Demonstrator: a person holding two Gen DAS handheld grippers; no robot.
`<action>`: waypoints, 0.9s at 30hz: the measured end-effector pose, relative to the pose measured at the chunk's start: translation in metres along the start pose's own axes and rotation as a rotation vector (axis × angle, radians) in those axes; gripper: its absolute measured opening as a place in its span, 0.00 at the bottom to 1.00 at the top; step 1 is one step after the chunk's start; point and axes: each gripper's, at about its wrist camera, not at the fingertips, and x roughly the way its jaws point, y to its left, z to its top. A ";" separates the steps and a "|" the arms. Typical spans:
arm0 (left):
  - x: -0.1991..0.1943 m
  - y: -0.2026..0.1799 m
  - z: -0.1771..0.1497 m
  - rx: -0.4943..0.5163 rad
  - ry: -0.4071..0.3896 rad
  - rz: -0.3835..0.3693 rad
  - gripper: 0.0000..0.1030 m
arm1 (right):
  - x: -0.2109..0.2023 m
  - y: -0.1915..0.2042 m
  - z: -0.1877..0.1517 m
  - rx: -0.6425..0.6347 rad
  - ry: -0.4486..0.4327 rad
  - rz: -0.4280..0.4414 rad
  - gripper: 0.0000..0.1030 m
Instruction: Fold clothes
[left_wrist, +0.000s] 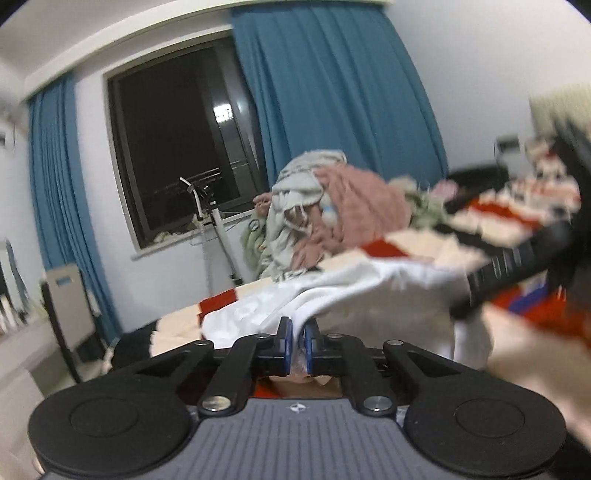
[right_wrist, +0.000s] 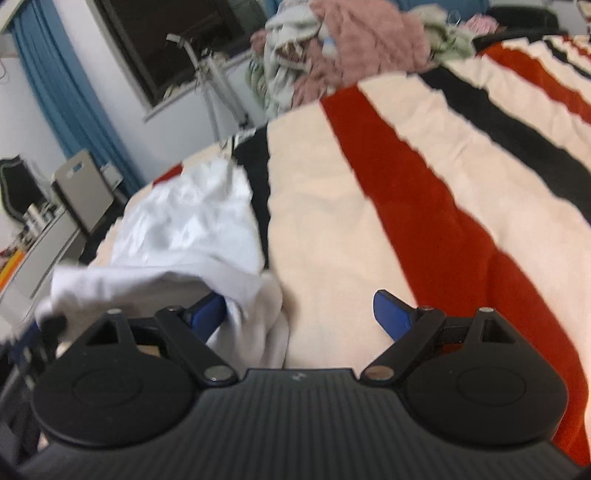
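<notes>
The left hand-held gripper (left_wrist: 298, 341) has its blue pads (left_wrist: 284, 341) drawn nearly together, with a fold of the white garment (left_wrist: 369, 295) pinched between them; the cloth rises from the pads and spreads away over the bed, its far part lying rumpled on the striped blanket (left_wrist: 517, 218); in the left wrist view the right hand-held gripper (left_wrist: 517, 258) shows as a blurred black arm at the right edge, over the garment's far side. The right hand-held gripper (right_wrist: 299, 310) stands wide open, its two blue fingertips (right_wrist: 391, 314) well apart and nothing between them; the white garment (right_wrist: 184, 229) lies at its left, draped over and partly hiding the left fingertip, while the right fingertip hovers over bare blanket (right_wrist: 424, 177), cream with red and black stripes. At the far end of the bed sits a heap of unfolded clothes (left_wrist: 332, 206), pink and pale grey-green among them; behind it hang blue curtains (left_wrist: 332, 92) beside a dark window (left_wrist: 173, 140), with a white stand (left_wrist: 218, 236) below the sill; both views are motion-blurred, so finer detail of the garment cannot be told.
</notes>
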 end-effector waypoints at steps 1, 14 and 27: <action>-0.004 0.005 0.004 -0.037 -0.010 -0.021 0.07 | -0.004 0.000 -0.002 -0.019 0.014 0.004 0.86; -0.046 0.052 0.039 -0.235 -0.138 -0.203 0.00 | -0.078 0.020 -0.020 -0.159 -0.206 0.030 0.86; -0.017 0.064 0.022 -0.187 0.047 -0.183 0.02 | -0.011 0.078 -0.075 -0.511 0.007 -0.118 0.86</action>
